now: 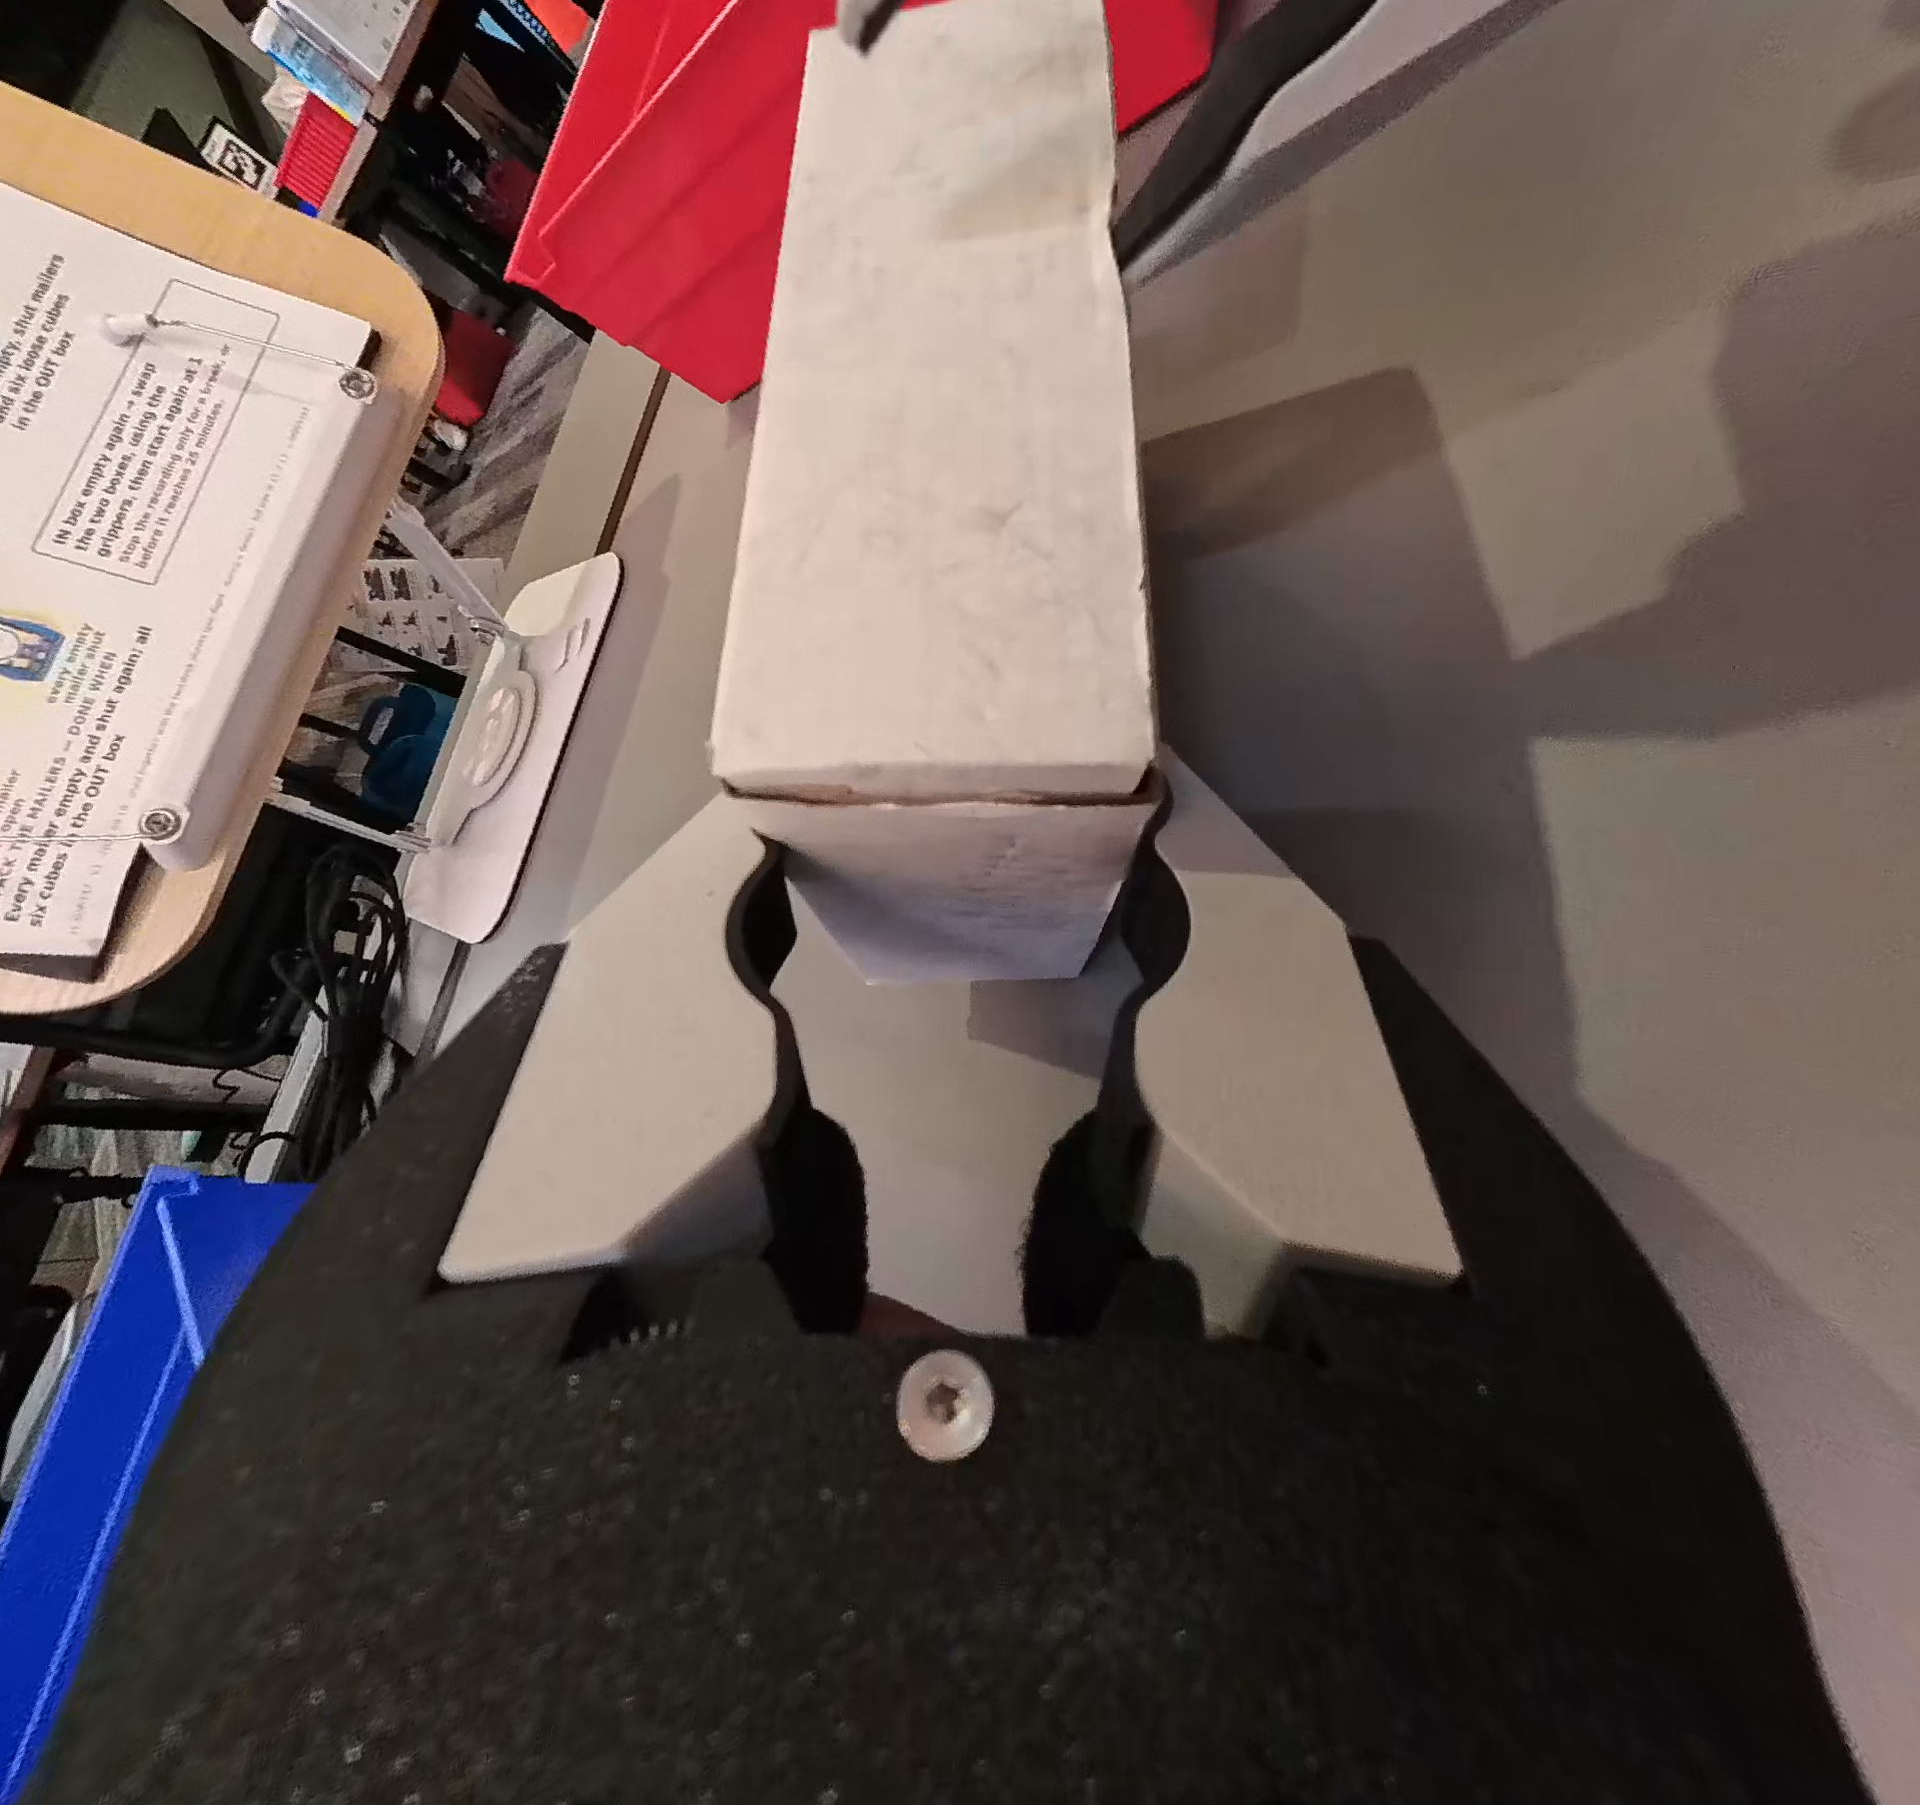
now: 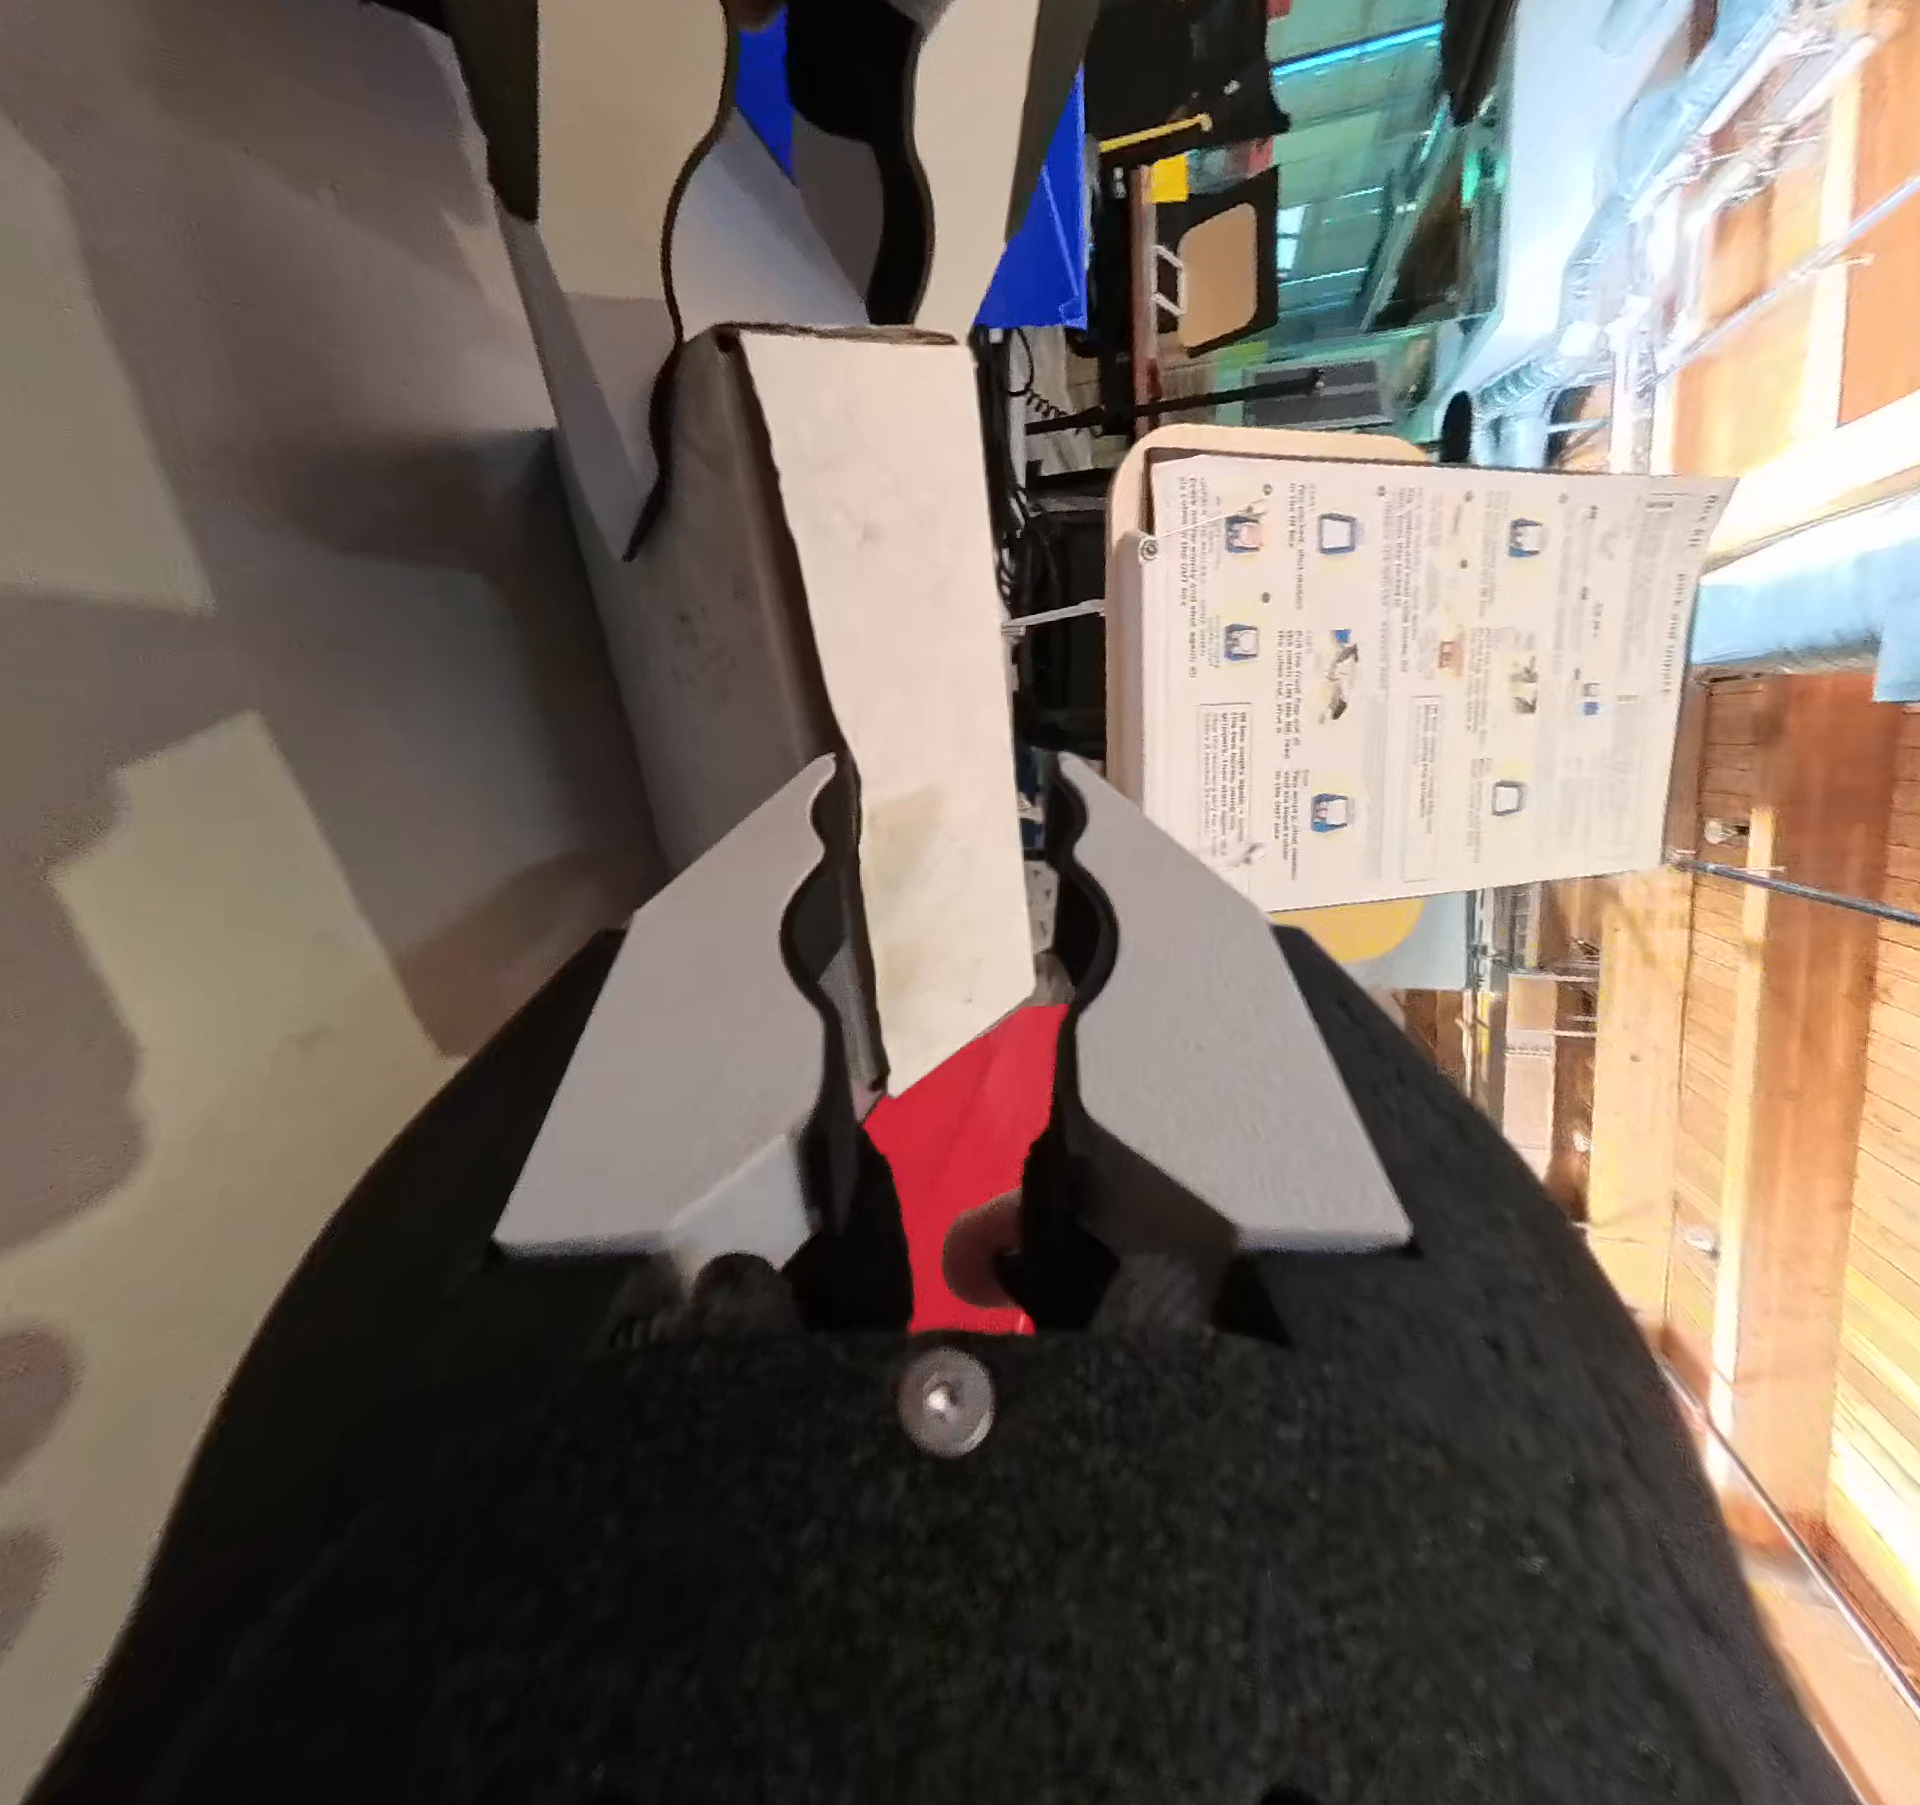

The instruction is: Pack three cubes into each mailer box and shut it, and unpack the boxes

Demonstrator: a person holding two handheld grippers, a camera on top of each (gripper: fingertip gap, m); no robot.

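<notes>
This is looking like a workroom or lab where people are testing things, not a home. Dark metal shelves are standing at the side and holding boxes and packs, a red bin and a blue bin are sitting close by, and black cables are hanging down under a small wooden table. A printed sheet of steps with little pictures is standing up on that table, and big windows are letting light in along one side of the room.
</notes>
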